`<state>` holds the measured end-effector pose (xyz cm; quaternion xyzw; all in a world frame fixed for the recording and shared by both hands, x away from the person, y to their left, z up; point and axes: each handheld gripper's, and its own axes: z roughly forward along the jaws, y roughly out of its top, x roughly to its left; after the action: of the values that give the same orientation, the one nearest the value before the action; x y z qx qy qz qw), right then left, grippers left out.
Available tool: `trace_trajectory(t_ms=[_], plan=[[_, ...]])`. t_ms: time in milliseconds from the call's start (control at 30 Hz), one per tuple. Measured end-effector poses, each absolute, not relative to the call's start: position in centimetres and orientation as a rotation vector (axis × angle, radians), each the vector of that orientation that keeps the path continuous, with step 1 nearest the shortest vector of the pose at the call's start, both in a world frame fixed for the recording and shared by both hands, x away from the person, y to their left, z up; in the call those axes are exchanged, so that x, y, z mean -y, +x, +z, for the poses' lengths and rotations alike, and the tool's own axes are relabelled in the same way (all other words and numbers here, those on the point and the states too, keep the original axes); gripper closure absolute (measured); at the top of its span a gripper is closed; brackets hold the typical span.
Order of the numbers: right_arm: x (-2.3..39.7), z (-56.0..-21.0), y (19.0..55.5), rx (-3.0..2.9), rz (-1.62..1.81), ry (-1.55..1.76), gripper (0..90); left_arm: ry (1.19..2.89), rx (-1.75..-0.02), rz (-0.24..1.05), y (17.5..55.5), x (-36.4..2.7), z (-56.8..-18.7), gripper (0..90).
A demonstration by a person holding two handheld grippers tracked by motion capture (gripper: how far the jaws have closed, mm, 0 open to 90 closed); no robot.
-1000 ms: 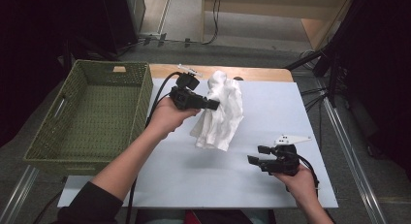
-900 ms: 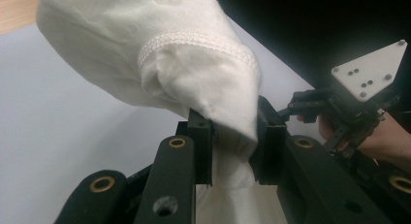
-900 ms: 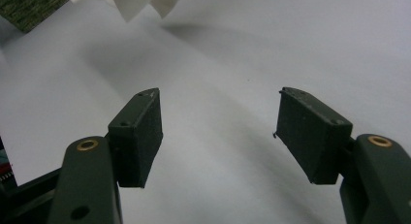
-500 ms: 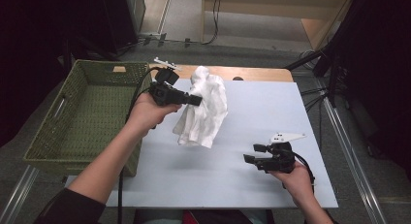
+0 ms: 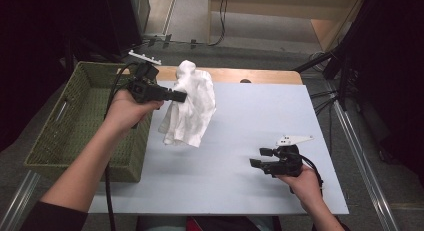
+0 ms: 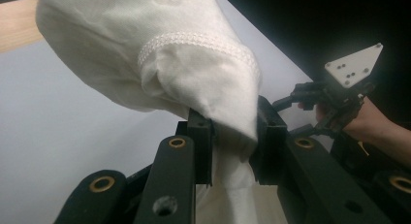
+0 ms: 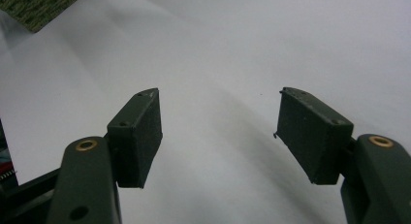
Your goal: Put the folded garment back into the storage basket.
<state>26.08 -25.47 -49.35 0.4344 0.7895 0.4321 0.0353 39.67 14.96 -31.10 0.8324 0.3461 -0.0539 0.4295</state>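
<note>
A white cloth [image 5: 190, 108] with a lace-trimmed hem [image 6: 194, 40] hangs bunched above the pale table sheet [image 5: 250, 116], clear of the surface. My left gripper [image 5: 181, 96] is shut on its upper part, and the fabric is pinched between the two black pads [image 6: 201, 136]. The hand holding it sits by the near right wall of a green woven basket [image 5: 75, 121]. My right gripper [image 5: 260, 158] rests low near the table's front right, open, with nothing between its pads [image 7: 140, 132].
The basket stands at the left edge of the table, its inside bare. A strip of bare wood [image 5: 260, 76] shows at the table's far edge. Cables and metal stands [image 5: 345, 66] lie on the floor beyond.
My left gripper has carried the cloth leftward and up, from the table's middle to beside the basket. The right gripper has stayed almost still.
</note>
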Motion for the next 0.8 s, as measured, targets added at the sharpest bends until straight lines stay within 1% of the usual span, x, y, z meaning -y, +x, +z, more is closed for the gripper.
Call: trace_trajectory(t_ms=[700,800], plan=[[25.5,-49.7,25.9,-2.477,1.289,1.341,28.5,1.983,-0.941,-0.083,40.1,-21.7,-28.1,74.4],[25.4,-49.7,25.9,-2.476,1.293,1.337,28.5,1.992,-0.946,-0.056,40.2,-22.5,-27.7,74.4]])
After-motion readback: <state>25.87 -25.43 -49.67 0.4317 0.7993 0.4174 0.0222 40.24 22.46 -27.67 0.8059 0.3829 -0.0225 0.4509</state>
